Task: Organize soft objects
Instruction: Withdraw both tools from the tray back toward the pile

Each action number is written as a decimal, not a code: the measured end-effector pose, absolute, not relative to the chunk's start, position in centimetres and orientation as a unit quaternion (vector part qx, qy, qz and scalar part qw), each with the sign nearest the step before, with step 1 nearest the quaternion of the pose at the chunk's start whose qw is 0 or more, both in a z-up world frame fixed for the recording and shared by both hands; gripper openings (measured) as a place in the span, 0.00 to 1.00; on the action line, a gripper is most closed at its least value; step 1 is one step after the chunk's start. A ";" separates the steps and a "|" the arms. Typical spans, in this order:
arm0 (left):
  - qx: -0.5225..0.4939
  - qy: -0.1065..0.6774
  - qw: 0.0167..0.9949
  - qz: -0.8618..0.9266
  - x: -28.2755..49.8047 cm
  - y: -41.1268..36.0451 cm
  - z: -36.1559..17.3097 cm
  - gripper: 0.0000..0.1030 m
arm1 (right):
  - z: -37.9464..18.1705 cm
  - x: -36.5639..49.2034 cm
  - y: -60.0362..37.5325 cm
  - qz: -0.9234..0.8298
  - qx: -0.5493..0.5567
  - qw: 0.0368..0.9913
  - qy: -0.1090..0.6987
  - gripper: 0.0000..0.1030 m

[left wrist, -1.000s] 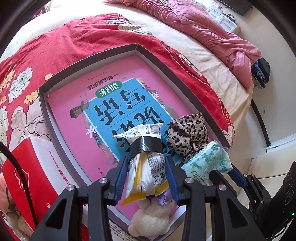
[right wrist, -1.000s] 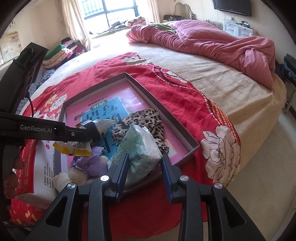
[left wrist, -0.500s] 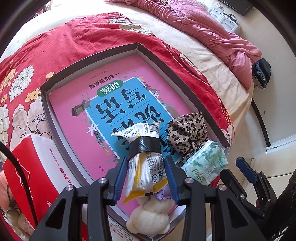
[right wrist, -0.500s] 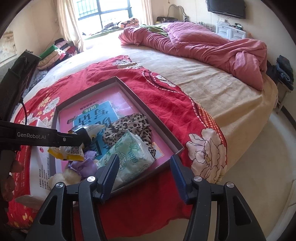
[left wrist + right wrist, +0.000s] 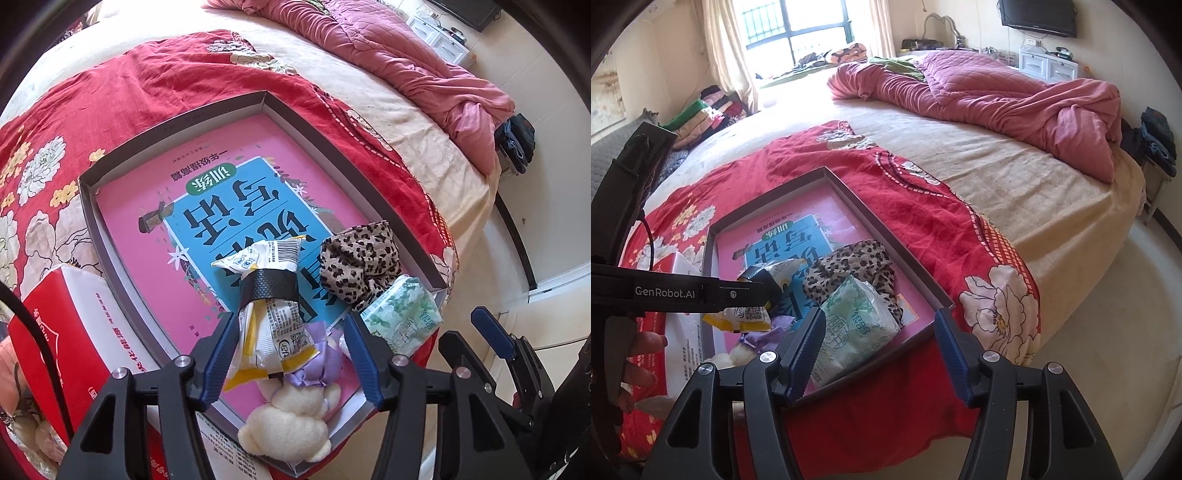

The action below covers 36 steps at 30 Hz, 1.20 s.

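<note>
The left gripper has its blue fingers spread, with a yellow-and-white snack packet lying between them. The left finger looks to be against the packet's edge and the right one stands clear of it. A black band wraps the packet's middle, and it lies in the lower centre of the left view, over a purple bow and a cream plush toy at the tray's near edge.

The right gripper is wide open and grips nothing. Its left finger is just beside the green tissue pack, which rests in the tray's near corner. A leopard-print cloth sits just behind the pack, touching it.

All of this sits in a shallow grey tray lined with a pink and blue book cover, on a red flowered blanket. A red and white box lies against the tray at the lower left.
</note>
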<state>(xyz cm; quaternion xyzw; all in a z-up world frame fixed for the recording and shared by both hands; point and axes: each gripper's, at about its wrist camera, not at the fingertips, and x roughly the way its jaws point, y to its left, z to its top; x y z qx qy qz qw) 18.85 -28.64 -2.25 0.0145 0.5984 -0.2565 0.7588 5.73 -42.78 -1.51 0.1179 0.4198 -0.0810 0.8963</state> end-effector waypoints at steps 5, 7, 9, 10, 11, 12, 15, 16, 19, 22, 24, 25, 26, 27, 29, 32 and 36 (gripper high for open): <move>0.011 0.594 0.766 -0.245 18.1 -27.6 -1.3 0.81 | -1.1 5.6 -42.6 -0.077 0.118 0.897 0.419 0.66; 0.002 0.594 0.768 -0.239 17.7 -26.9 -1.1 0.81 | -1.0 5.6 -42.3 -0.074 0.117 0.897 0.419 0.66; -0.001 0.590 0.771 -0.240 17.1 -26.3 -0.7 0.81 | -0.9 5.6 -42.0 -0.072 0.114 0.897 0.420 0.66; -0.001 0.587 0.773 -0.240 16.8 -26.1 -0.4 0.81 | -0.9 5.6 -41.8 -0.071 0.112 0.897 0.421 0.66; 0.000 0.584 0.776 -0.238 16.5 -25.9 -0.1 0.82 | -0.8 5.6 -41.7 -0.070 0.111 0.898 0.420 0.67; 0.000 0.580 0.779 -0.238 16.2 -25.7 0.3 0.82 | -0.7 5.6 -41.5 -0.071 0.109 0.898 0.420 0.67; 0.002 0.562 0.793 -0.237 15.4 -25.1 1.7 0.85 | -0.3 5.5 -41.1 -0.071 0.101 0.900 0.418 0.67; 0.004 0.558 0.797 -0.233 15.1 -24.9 2.1 0.86 | 0.0 5.5 -41.0 -0.070 0.097 0.901 0.416 0.67; 0.006 0.539 0.812 -0.223 14.4 -23.9 3.5 0.86 | 0.6 5.4 -40.6 -0.071 0.089 0.904 0.412 0.67; -0.002 0.528 0.821 -0.218 13.7 -22.7 4.5 0.87 | 1.1 5.3 -40.0 -0.071 0.081 0.907 0.407 0.68; -0.010 0.523 0.825 -0.214 13.3 -21.8 4.9 0.87 | 1.4 5.3 -39.5 -0.069 0.076 0.909 0.405 0.72; -0.012 0.521 0.827 -0.212 13.1 -21.4 5.0 0.87 | 1.6 5.3 -39.2 -0.066 0.072 0.910 0.403 0.75; -0.012 0.520 0.828 -0.209 12.9 -21.0 5.2 0.87 | 1.8 5.3 -38.9 -0.065 0.067 0.911 0.402 0.75; -0.013 0.519 0.829 -0.206 12.8 -20.6 5.2 0.87 | 2.0 5.3 -38.6 -0.065 0.062 0.912 0.401 0.75; -0.012 0.518 0.832 -0.199 12.5 -20.0 5.4 0.87 | 2.4 5.2 -38.1 -0.061 0.057 0.913 0.399 0.75; -0.011 0.516 0.836 -0.187 12.0 -19.0 5.5 0.87 | 2.9 5.2 -37.2 -0.056 0.048 0.916 0.394 0.75; -0.016 0.514 0.840 -0.175 11.4 -17.6 5.8 0.87 | 3.6 5.0 -36.0 -0.054 0.032 0.919 0.390 0.76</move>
